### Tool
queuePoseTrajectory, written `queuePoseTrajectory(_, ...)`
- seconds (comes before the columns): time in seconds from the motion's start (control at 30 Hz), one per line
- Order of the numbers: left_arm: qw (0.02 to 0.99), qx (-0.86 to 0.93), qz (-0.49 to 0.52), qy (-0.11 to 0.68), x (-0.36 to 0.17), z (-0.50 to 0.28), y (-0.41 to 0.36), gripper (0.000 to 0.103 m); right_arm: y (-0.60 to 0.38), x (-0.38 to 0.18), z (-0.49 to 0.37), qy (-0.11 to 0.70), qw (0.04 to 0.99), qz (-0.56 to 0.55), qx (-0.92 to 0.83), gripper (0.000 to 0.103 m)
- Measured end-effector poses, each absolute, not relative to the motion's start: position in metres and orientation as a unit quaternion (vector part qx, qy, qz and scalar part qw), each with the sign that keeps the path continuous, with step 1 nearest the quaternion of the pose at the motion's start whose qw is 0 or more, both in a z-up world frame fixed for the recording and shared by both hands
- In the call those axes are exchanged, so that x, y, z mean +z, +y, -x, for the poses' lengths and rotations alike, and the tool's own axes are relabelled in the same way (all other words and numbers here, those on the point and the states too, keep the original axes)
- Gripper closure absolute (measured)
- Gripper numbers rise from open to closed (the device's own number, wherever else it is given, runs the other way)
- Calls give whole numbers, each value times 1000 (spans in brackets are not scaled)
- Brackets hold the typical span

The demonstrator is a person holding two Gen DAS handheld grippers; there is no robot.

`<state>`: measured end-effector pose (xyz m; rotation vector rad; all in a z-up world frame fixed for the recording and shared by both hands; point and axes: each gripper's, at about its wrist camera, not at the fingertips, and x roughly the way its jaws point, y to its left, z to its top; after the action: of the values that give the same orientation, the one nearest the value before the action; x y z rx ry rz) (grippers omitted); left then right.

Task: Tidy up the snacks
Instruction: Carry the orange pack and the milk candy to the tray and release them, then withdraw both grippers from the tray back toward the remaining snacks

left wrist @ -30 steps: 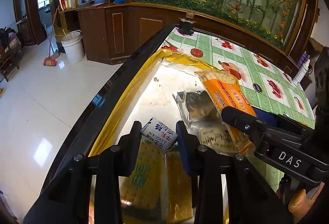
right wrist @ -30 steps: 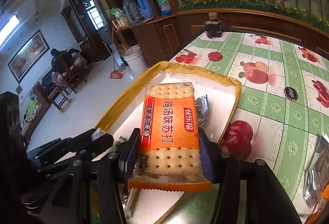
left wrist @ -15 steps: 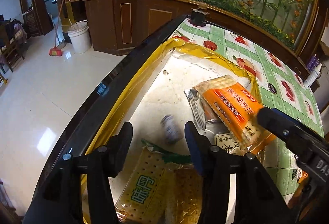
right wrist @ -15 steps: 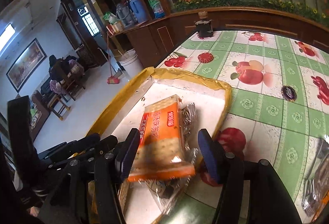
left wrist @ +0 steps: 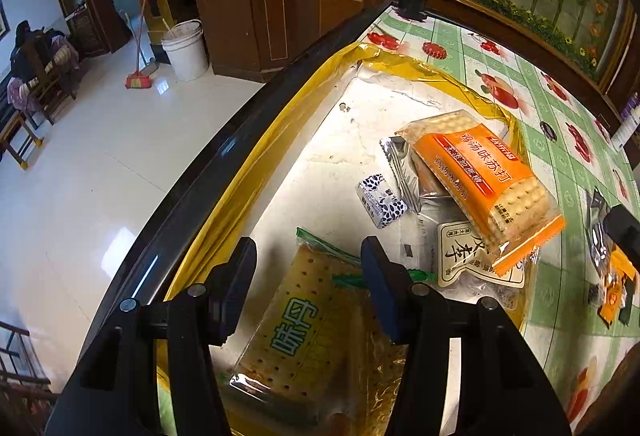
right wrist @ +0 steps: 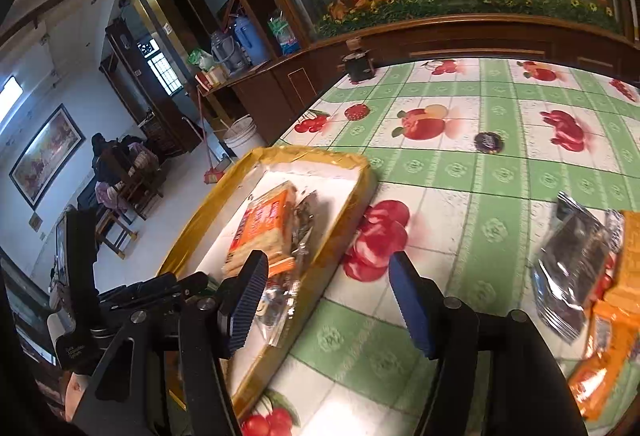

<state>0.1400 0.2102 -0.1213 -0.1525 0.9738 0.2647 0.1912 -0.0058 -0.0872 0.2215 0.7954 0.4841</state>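
1. The left tongs [left wrist: 306, 278] are hanging spread and empty over the near end of the yellow-rimmed tray [left wrist: 280, 139], which is sitting along the table's left edge.
2. A glossy orange cracker pack [left wrist: 482, 179] is lying tilted on crinkled silver wrappers [left wrist: 404, 167] near the tray's right rim; a small blue-and-white packet [left wrist: 380, 200] is resting flat beside them.
3. A clear green-printed cracker pack [left wrist: 296, 320] is lying under the left tongs.
4. The right tongs [right wrist: 326, 300] are standing spread and empty over the checked fruit-print tablecloth [right wrist: 472, 171], just off the tray's right rim.
5. More foil and orange snack packs [right wrist: 580, 268] are sitting toward the table's right edge.
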Motion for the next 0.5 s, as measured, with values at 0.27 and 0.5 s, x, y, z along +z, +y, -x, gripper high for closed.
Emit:
queuePoseTrajectory(0.27, 891, 120, 92, 427, -104, -90, 203, 50, -46, -77, -141, 370, 897, -107, 216, 35)
queuePoseTrajectory(0.5, 949, 59, 32, 308, -52, -52, 129, 28, -92, -62, -90, 341, 917, -100, 181, 29)
